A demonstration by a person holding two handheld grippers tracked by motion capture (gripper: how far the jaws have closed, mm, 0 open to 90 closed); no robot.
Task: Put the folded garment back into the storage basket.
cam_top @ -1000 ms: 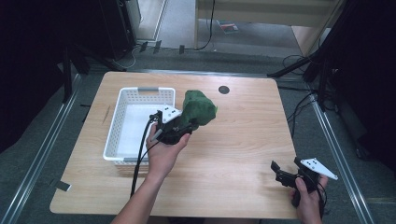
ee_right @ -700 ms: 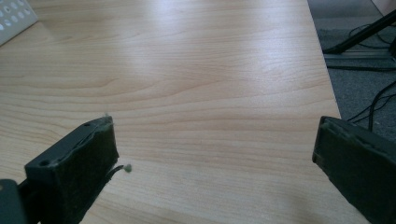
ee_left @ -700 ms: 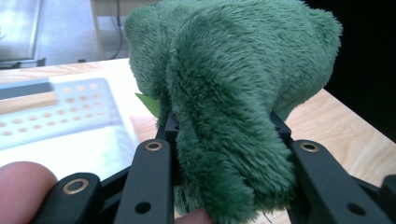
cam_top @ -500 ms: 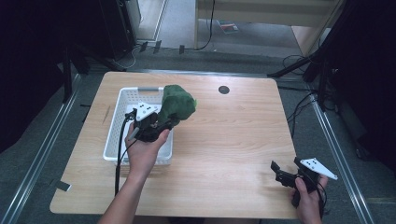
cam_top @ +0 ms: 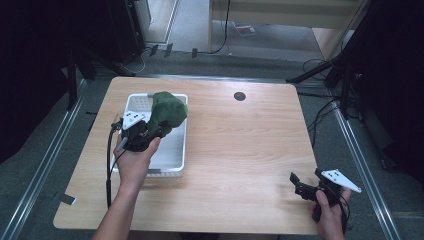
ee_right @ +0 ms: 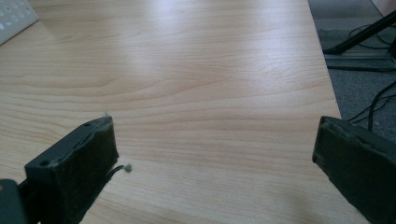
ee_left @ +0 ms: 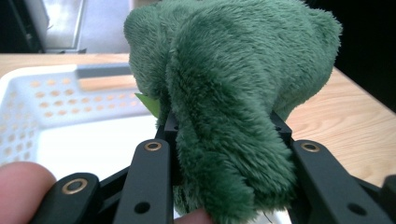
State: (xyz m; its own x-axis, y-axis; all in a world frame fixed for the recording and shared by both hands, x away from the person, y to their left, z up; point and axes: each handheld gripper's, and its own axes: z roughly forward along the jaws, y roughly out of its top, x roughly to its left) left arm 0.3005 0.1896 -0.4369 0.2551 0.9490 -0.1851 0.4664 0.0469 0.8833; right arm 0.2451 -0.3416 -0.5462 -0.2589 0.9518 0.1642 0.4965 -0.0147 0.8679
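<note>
Desk (cam_top: 240, 150) seen from the high view: pale wood, with a white perforated basket (cam_top: 177, 167) on its left half and a small dark round spot (cam_top: 239, 96) near the far edge. My left gripper (cam_top: 150, 132) hangs over the basket with a green plush toy (cam_top: 167, 111) clamped in it; a second ago the toy was over bare wood just right of the basket, and half a second ago it was crossing the rim, so I have carried it sideways to above the tray. I judge the carry nearly finished, with lowering and release left to do. My right gripper (cam_top: 306, 186) sits at the near right corner, where it was a second ago, well apart from the basket. Left gripper view: the two black jaws are closed on a fold of the toy's (ee_left: 233, 93) green fur, which bulges between and above them; the basket's (ee_left: 51, 98) white floor and holed wall lie below and behind. Right gripper view: the padded jaws stand wide apart with nothing between them, bare desk (ee_right: 210, 93) grain beyond, and a corner of the basket (ee_right: 14, 16) at the upper left.
</note>
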